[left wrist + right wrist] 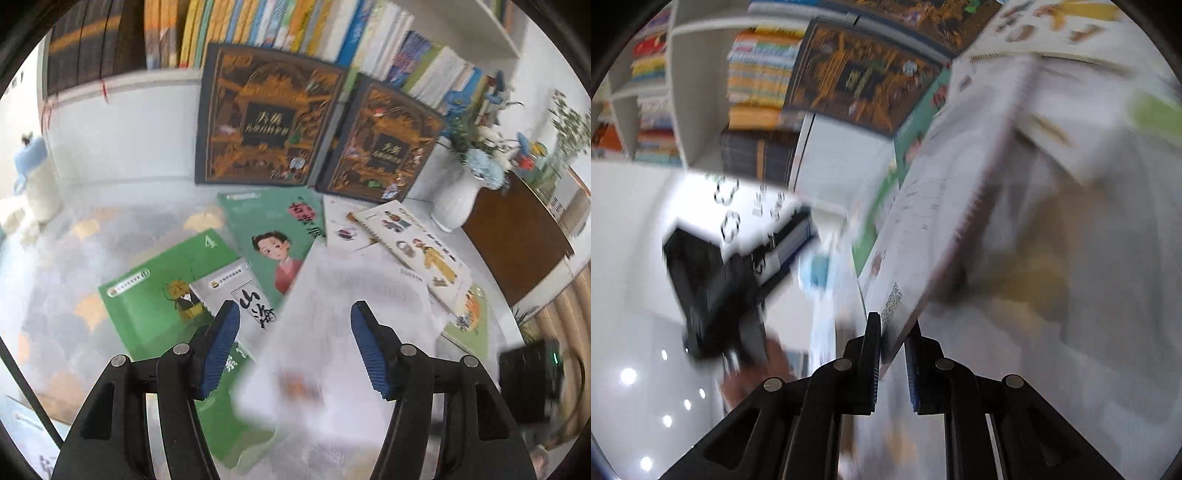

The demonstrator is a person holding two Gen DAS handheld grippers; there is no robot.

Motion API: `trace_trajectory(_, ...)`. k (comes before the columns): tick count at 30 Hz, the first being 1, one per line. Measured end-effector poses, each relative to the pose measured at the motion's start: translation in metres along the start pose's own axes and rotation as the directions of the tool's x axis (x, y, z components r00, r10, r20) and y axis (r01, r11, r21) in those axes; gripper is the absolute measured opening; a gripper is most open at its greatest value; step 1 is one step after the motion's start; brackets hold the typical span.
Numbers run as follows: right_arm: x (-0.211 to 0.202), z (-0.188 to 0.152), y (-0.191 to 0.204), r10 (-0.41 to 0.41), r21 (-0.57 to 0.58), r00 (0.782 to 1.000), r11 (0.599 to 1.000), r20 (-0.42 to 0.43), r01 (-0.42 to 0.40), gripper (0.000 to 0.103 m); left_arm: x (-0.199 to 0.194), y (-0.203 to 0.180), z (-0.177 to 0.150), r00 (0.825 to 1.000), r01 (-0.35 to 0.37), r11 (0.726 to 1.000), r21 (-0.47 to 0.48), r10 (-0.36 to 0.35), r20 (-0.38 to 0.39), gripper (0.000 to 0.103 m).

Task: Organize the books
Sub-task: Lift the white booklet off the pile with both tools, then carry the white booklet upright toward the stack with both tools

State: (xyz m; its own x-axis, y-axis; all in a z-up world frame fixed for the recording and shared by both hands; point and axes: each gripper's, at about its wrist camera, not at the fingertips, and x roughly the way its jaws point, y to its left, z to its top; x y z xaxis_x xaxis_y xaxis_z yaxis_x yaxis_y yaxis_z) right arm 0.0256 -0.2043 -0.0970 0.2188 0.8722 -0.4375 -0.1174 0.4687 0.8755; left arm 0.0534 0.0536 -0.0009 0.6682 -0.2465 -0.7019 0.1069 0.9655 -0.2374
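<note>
Right wrist view: right gripper (892,332) with jaws narrow, clamped on the near edge of a white book (934,229), just beside the printed code square. Long axis of the book running away from the jaws, up and to the right, tilted and raised above the surface (74,258); much blur, so exact angle hard to tell. Left wrist view: left gripper (294,308) with jaws wide and holding nothing, hanging above the scattered books. Same white book seen here as a blurred sheet directly ahead of these jaws, partly between them, over a green book (147,295) and others lying flat. Probably a carrying step toward the shelf row (258,22) behind. Right side in charge of the book; left one nearer to its free far part, so likely needed only for support there. Some risk of swing, because gripped at one end only.
</note>
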Motion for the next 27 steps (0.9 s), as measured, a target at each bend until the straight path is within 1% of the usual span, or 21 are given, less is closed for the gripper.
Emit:
trace_trajectory(1,-0.017,-0.021,0.003,-0.022,-0.031,0.999,0.999,-0.024,0.021,0.011,-0.005,-0.006,-0.003,1.0,0.003,1.0,0.015,-0.003,0.002,0.061)
trace_trajectory(3,-0.041,-0.048,0.007,-0.057,-0.078,0.996,0.996,-0.065,0.052,0.011,-0.017,-0.019,-0.014,1.0,0.012,0.999,0.041,-0.013,0.003,0.061)
trace_trajectory(4,-0.046,-0.054,0.007,-0.069,-0.094,0.994,0.994,-0.082,0.061,0.011,-0.022,-0.026,-0.021,1.0,0.019,0.998,0.055,-0.019,0.004,0.061)
trace_trajectory(5,-0.054,-0.062,0.007,-0.098,-0.127,0.99,0.988,-0.099,0.086,0.013,-0.025,-0.032,-0.028,1.0,0.026,0.997,0.069,-0.026,0.002,0.061)
trace_trajectory(7,-0.057,-0.068,0.004,-0.171,-0.185,0.98,0.971,-0.101,0.151,0.017,-0.034,-0.044,-0.051,1.0,0.023,0.995,0.098,-0.024,0.013,0.061)
trace_trajectory(8,-0.057,-0.067,-0.001,-0.179,-0.182,0.979,0.97,-0.101,0.158,0.017,-0.035,-0.049,-0.067,1.0,0.014,0.993,0.116,-0.015,0.004,0.06)
trace_trajectory(10,-0.05,-0.063,-0.014,-0.16,-0.159,0.98,0.977,-0.118,0.141,0.018,-0.034,-0.052,-0.092,1.0,0.006,0.991,0.132,-0.003,-0.026,0.056)
trace_trajectory(12,-0.04,-0.055,-0.026,-0.156,-0.14,0.979,0.981,-0.13,0.138,0.018,-0.025,-0.046,-0.118,0.997,-0.008,0.994,0.11,0.017,-0.081,0.047)
trace_trajectory(13,-0.033,-0.05,-0.033,-0.159,-0.126,0.979,0.982,-0.126,0.143,0.019,-0.021,-0.04,-0.128,0.994,-0.017,0.996,0.089,0.026,-0.104,0.045)
trace_trajectory(14,-0.03,-0.046,-0.037,-0.134,-0.116,0.983,0.986,-0.123,0.12,0.018,-0.018,-0.036,-0.134,0.993,-0.024,0.997,0.079,0.033,-0.117,0.042)
trace_trajectory(16,-0.027,-0.038,-0.038,-0.104,-0.111,0.988,0.99,-0.113,0.091,0.018,-0.011,-0.026,-0.147,0.988,-0.055,0.996,0.065,0.064,-0.142,0.041)
trace_trajectory(17,-0.025,-0.035,-0.037,-0.108,-0.116,0.988,0.989,-0.107,0.096,0.018,-0.007,-0.021,-0.151,0.985,-0.067,0.996,0.059,0.076,-0.154,0.041)
trace_trajectory(19,-0.018,-0.03,-0.037,-0.121,-0.121,0.987,0.987,-0.107,0.108,0.019,-0.006,-0.017,-0.154,0.986,-0.059,0.997,0.043,0.065,-0.152,0.04)
trace_trajectory(23,-0.014,-0.024,-0.035,-0.103,-0.117,0.991,0.989,-0.086,0.093,0.019,-0.005,-0.013,-0.154,0.987,-0.057,0.998,0.037,0.062,-0.148,0.04)
trace_trajectory(26,-0.02,-0.026,-0.032,-0.09,-0.145,0.994,0.986,-0.063,0.08,0.02,-0.006,-0.009,-0.157,0.99,-0.037,0.999,0.012,0.039,-0.138,0.04)
trace_trajectory(27,-0.025,-0.03,-0.029,-0.078,-0.155,0.995,0.986,-0.057,0.068,0.019,-0.007,-0.008,-0.157,0.99,-0.016,1.0,0.0,0.016,-0.138,0.039)
